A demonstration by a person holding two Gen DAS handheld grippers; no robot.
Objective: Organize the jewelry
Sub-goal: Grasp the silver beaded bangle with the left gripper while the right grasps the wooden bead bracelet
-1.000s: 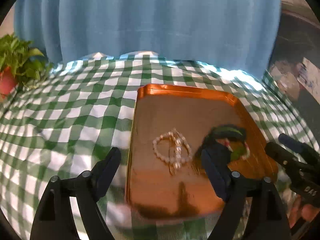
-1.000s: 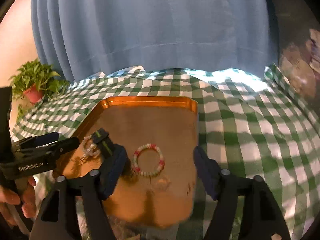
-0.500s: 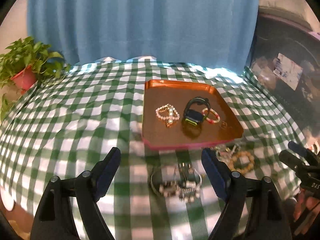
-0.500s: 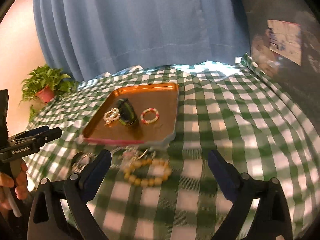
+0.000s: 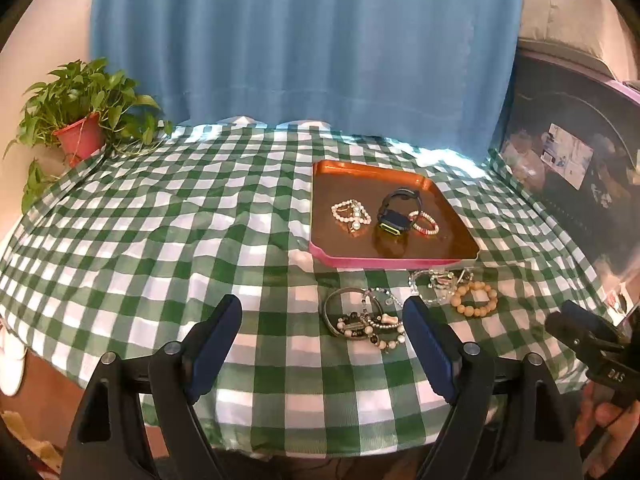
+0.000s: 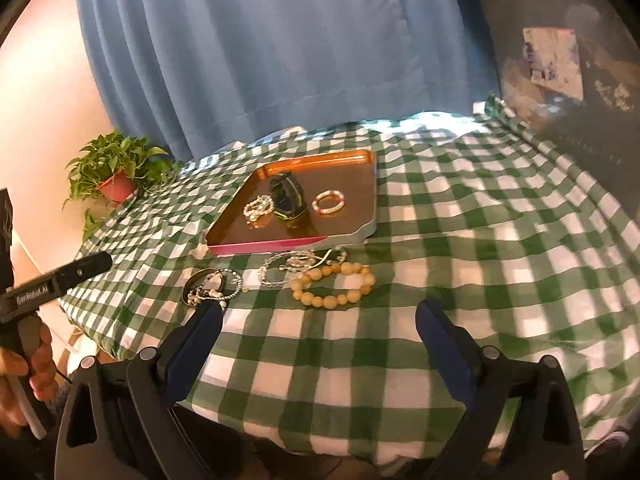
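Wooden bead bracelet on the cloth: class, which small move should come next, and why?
Probably lower the open right claw onto the wooden bead bracelet. It lies on the checked cloth in front of the tray, directly ahead of that claw, while three pieces already sit inside.

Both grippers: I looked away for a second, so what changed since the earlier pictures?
The left gripper and right gripper pulled back from over the tray toward the table's near edge, both open and empty. The watch and bracelets stayed put.

Both the left gripper [image 5: 322,336] and right gripper [image 6: 318,342] have drawn back from the tray [image 5: 460,256].
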